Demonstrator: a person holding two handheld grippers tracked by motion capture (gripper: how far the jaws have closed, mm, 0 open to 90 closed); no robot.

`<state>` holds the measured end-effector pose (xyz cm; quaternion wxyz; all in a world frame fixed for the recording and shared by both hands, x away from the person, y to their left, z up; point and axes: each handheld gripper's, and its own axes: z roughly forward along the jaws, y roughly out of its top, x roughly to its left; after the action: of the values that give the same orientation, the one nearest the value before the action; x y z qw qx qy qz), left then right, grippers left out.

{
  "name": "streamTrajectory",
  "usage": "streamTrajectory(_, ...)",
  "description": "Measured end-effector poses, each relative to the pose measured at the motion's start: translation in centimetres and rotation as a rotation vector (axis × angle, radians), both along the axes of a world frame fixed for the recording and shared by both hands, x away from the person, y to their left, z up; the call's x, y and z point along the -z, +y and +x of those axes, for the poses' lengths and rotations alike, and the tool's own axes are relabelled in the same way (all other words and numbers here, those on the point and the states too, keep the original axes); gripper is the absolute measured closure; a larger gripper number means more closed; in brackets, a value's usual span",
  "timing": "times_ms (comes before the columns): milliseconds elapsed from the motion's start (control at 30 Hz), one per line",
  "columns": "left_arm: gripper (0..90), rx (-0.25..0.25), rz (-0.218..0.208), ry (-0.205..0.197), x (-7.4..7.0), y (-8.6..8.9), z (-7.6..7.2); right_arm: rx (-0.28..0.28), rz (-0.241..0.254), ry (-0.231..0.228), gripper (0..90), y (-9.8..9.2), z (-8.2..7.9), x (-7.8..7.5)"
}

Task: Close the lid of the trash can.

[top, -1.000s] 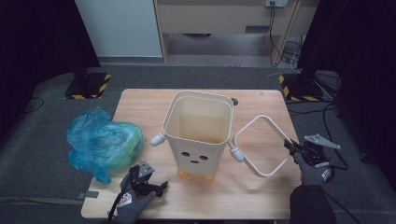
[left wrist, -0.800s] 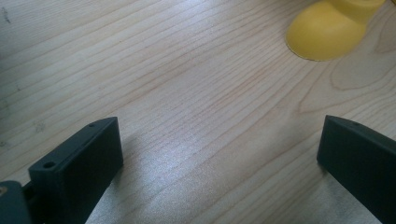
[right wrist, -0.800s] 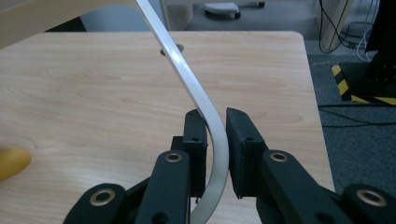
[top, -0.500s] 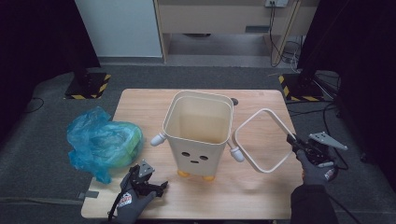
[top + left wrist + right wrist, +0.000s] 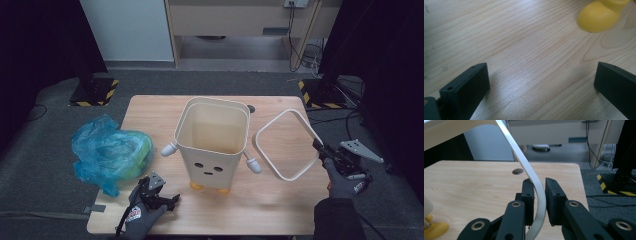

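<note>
While the blue bag [image 5: 107,152] lies untouched at nine o'clock, the left gripper [image 5: 159,197] is rested at seven o'clock, jaws apart and empty. The bin [image 5: 214,142] stands at centre. At four o'clock the ring [image 5: 286,143] is clamped, tilted, by the right gripper [image 5: 325,152]; bagging the bin seems next.
</note>
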<state>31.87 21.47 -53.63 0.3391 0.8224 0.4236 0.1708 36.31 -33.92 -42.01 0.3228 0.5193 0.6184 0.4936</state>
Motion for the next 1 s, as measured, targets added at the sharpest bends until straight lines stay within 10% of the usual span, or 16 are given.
streamTrajectory(1000,0.0,0.001,0.0,0.0,0.0,0.0,0.0,-0.017,0.071,-0.207,77.8,0.6,-2.3,-5.1)
